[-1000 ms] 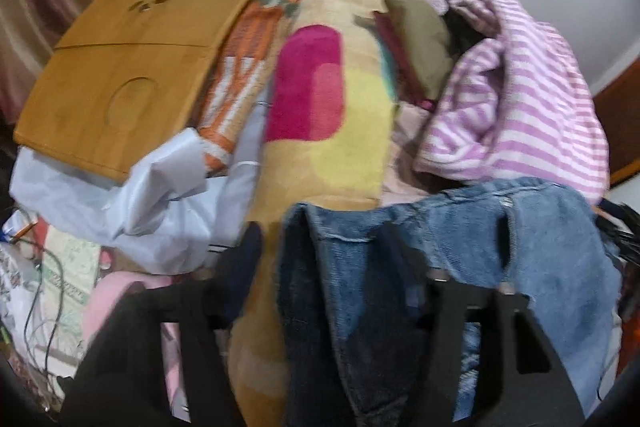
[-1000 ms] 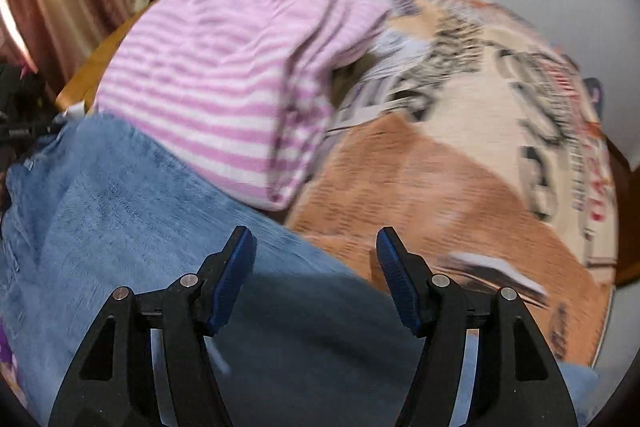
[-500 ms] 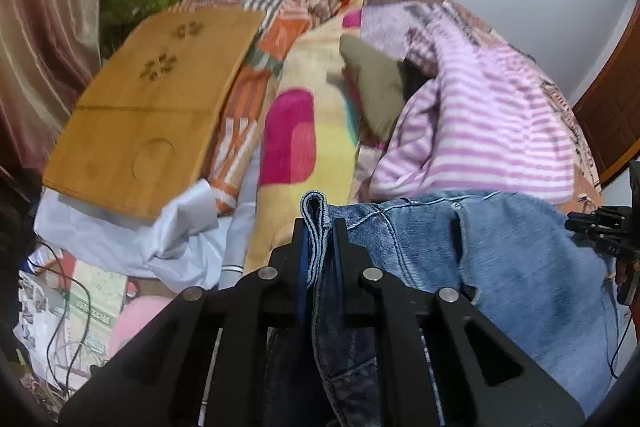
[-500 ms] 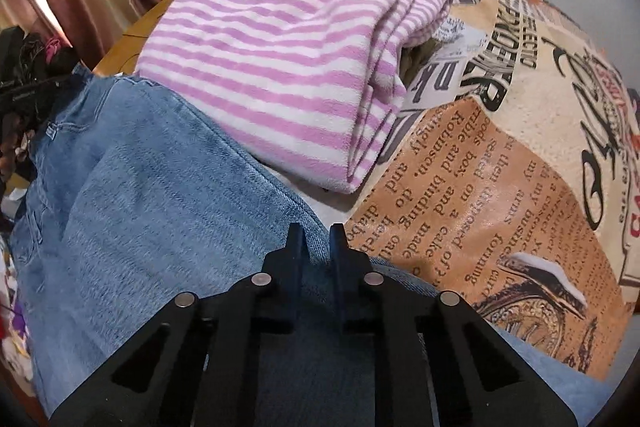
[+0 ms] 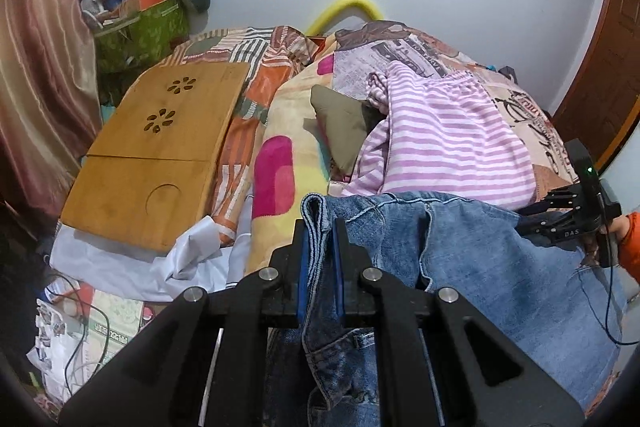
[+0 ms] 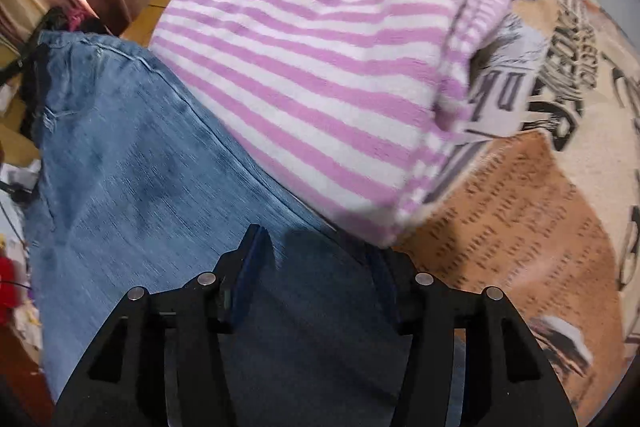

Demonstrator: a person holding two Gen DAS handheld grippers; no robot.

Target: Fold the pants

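Blue denim pants (image 5: 472,259) are held up over the near edge of a bed, and their cloth is stretched between the two tools. A folded edge of the denim, seemingly at the waist, is pinched between the closed blue pads of the left gripper (image 5: 319,259), and the cloth below this pinch hangs down freely. The right gripper (image 6: 316,267) is seen with its jaws standing wide apart above the denim, so nothing is clamped by it at this moment; the fabric only passes under and between its fingers.

It is judged that the folding is at an early stage. No finished fold can be seen, the pants are not yet laid flat, and a second hold by the right side probably is needed before the cloth can be doubled over.

Just behind the pants a pink and white striped soft garment (image 5: 448,143) is lying, and it touches the denim's far edge. A bed cover with newspaper print (image 6: 532,187) is spread under it. Farther to the left a light wooden lap table with flower-shaped holes (image 5: 160,155) is resting on the bedding.
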